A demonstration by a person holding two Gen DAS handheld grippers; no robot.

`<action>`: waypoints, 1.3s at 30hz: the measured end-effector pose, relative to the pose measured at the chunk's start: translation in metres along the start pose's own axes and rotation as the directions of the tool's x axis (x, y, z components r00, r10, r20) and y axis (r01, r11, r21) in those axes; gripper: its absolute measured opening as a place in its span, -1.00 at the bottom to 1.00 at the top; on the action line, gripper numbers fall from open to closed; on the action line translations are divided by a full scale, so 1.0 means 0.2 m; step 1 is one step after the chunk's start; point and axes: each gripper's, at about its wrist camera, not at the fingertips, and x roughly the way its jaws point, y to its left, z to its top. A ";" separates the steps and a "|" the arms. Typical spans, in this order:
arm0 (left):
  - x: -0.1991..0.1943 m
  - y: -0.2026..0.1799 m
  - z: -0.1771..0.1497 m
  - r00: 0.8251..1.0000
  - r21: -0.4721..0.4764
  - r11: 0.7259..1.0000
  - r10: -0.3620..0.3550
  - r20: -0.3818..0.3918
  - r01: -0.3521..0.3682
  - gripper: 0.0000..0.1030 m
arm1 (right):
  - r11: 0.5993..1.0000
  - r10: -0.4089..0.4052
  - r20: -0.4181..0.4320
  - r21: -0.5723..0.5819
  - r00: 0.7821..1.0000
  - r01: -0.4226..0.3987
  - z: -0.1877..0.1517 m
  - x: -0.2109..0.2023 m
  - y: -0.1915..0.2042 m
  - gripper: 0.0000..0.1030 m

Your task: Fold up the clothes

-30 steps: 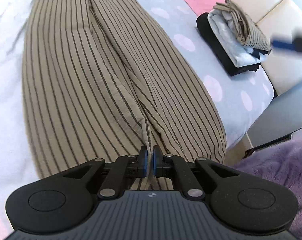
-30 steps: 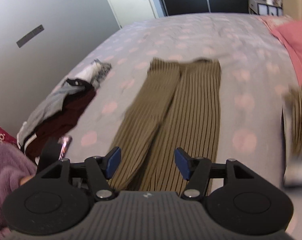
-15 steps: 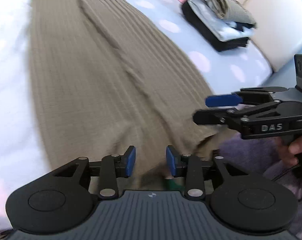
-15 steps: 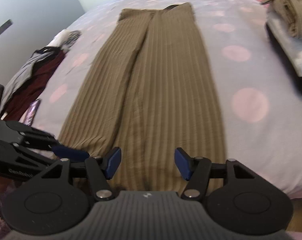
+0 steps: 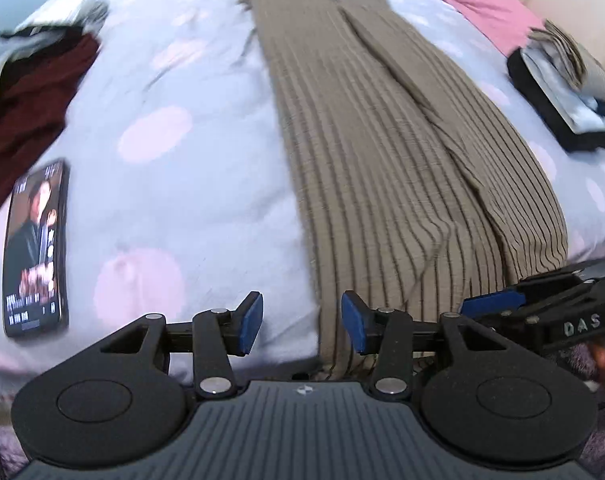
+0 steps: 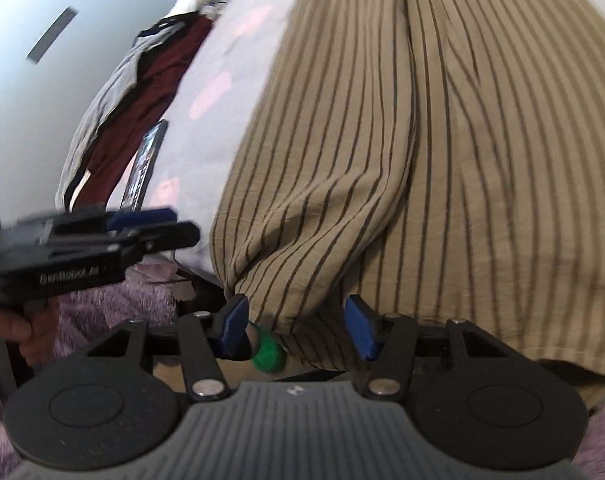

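Brown striped trousers (image 5: 382, 152) lie lengthwise on the spotted bedsheet (image 5: 190, 184), hem end nearest me. My left gripper (image 5: 300, 312) hangs over the hem's left edge. Its jaws are opening, with the trouser edge just inside the right pad and nothing pressed. In the right wrist view the hem (image 6: 342, 248) droops over the bed edge. My right gripper (image 6: 296, 320) straddles the hem's lower left corner. Its jaws are closing, and the pads stand clear of the cloth. Each gripper shows in the other's view: the right gripper (image 5: 494, 304), the left gripper (image 6: 142, 220).
A phone (image 5: 36, 248) with a lit screen lies on the sheet at the left, beside a heap of maroon and grey clothes (image 5: 26, 92). A folded stack (image 5: 562, 92) and a pink pillow (image 5: 482, 4) sit far right. A green object (image 6: 268, 354) lies below the hem.
My left gripper let go of the trouser fabric, opened and slid left to the hem's edge. My right gripper dropped from high above the bed down to the hem.
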 end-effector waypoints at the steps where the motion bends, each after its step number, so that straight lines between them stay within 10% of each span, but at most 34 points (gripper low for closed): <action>1: 0.00 0.01 0.00 1.000 -0.010 1.000 -0.003 0.001 0.003 -0.20 | 1.000 0.007 -0.004 0.017 1.000 -0.006 0.00 0.02 -0.01 0.12; 5: -0.01 0.01 0.01 1.000 0.001 1.000 -0.022 0.014 0.022 -0.20 | 0.997 0.025 -0.025 0.078 0.999 -0.023 0.00 0.03 -0.03 -0.94; 28: 0.15 -0.10 -0.02 0.995 0.101 0.995 0.025 -0.096 -0.016 -0.45 | 0.973 -0.229 -0.073 -0.041 0.971 0.226 -0.08 -0.06 0.01 -0.84; 39: 0.02 -0.05 0.00 0.996 0.036 0.996 0.083 -0.028 -0.082 -0.45 | 0.935 -0.309 0.163 -0.130 0.937 0.330 -0.15 -0.28 0.08 -0.33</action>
